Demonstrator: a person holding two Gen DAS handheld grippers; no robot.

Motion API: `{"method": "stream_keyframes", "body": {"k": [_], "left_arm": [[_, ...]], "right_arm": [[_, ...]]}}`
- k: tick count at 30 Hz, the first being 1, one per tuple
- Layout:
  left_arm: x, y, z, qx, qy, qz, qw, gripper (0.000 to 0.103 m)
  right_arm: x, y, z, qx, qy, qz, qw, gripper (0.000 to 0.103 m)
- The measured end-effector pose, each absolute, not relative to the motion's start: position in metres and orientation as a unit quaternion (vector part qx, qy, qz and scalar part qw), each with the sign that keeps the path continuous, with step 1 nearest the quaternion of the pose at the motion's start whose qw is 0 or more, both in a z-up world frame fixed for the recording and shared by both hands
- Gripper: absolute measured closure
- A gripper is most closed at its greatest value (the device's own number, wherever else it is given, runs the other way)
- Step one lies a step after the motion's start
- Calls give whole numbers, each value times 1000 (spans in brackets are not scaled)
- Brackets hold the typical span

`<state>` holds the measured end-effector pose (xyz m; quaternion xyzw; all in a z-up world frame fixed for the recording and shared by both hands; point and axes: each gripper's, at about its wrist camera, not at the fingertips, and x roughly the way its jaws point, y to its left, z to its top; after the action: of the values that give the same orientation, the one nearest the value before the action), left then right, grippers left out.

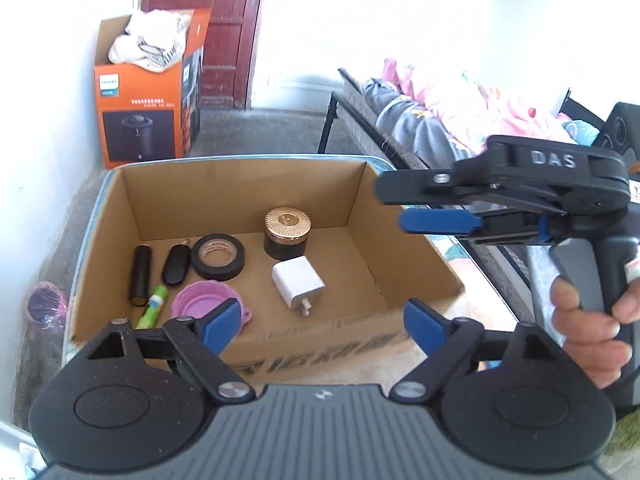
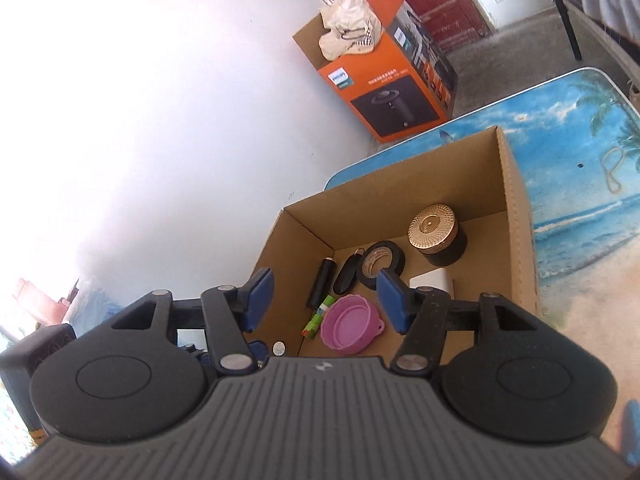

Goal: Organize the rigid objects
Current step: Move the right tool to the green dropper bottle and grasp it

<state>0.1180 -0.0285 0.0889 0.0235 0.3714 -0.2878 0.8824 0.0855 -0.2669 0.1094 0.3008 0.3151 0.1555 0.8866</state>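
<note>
left gripper: jaws open, empty, above box's near wall
right gripper: jaws open, empty
box: on desk
tape, jar, charger: inside box

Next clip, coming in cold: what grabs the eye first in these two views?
The open cardboard box on the beach-print table stands out, its floor lined with small items: a gold-lidded jar toward the back, a black tape roll beside it, a white charger in the middle and a pink lid near the front. Both grippers hang open and empty above it, the left gripper at the front edge, the right gripper at the right side.
</note>
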Motion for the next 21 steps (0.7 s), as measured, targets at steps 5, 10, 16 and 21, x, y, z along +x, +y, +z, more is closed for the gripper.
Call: {"method": "stream_keyframes", "body": {"k": [5, 10, 16, 21], "left_arm": [[78, 3, 79, 11, 358, -271, 894, 5], [42, 29, 62, 30, 327, -240, 914, 5], [23, 48, 39, 42, 308, -208, 927, 5], [36, 45, 16, 70, 318, -189, 926, 20]], "right_arm": [[30, -254, 111, 270, 289, 129, 909, 28], [2, -227, 93, 262, 305, 134, 906, 28], [12, -181, 69, 246, 341, 158, 894, 28], [36, -134, 58, 205, 364, 183, 890, 39]]}}
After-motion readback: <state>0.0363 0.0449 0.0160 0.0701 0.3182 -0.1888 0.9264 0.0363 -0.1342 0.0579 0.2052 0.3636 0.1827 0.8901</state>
